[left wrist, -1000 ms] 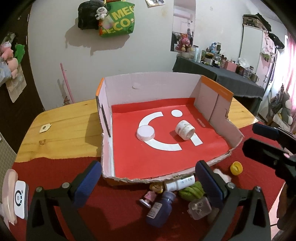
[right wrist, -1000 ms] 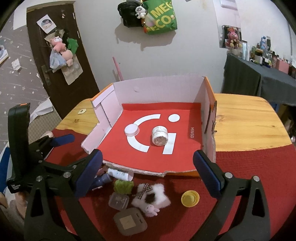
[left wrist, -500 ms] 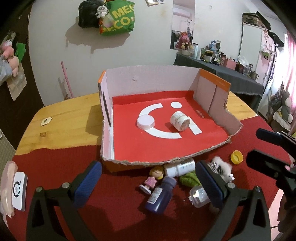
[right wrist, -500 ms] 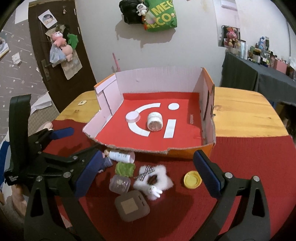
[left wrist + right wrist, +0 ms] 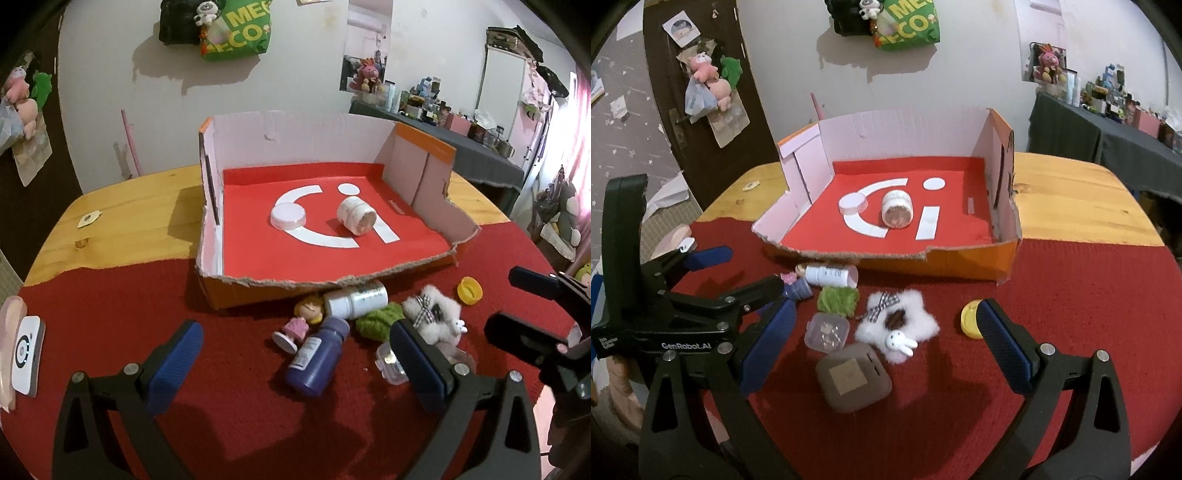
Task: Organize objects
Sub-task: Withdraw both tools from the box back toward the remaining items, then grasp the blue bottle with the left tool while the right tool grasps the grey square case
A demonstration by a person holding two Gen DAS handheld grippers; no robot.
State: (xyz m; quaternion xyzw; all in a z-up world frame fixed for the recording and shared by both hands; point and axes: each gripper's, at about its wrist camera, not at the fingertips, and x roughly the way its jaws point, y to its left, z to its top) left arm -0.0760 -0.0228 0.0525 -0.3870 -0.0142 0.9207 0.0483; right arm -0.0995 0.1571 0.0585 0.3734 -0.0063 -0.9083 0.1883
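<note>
- Seemingly the sorting is early: only a lid (image 5: 288, 217) and a tipped jar (image 5: 356, 215) lie in the box (image 5: 332, 133), which sits at the middle of the tabletop (image 5: 125, 221).
- Waiting on the red cloth (image 5: 1089, 295) just before the box's torn front wall are a doll (image 5: 301, 321), a white bottle (image 5: 356, 298), a blue bottle (image 5: 317, 356), a green tuft (image 5: 837, 300), a clear case (image 5: 827, 331), a fluffy star (image 5: 897, 325), a brown case (image 5: 852, 376) and a yellow cap (image 5: 969, 319).
- Left claw (image 5: 295, 365) is wide and empty, hovering above the blue bottle, pointed at the box.
- Right claw (image 5: 884, 349) is also wide and empty, over the star and brown case.
- Next, likely, one claw must drop onto a loose item, close, and lift it over the front wall.
</note>
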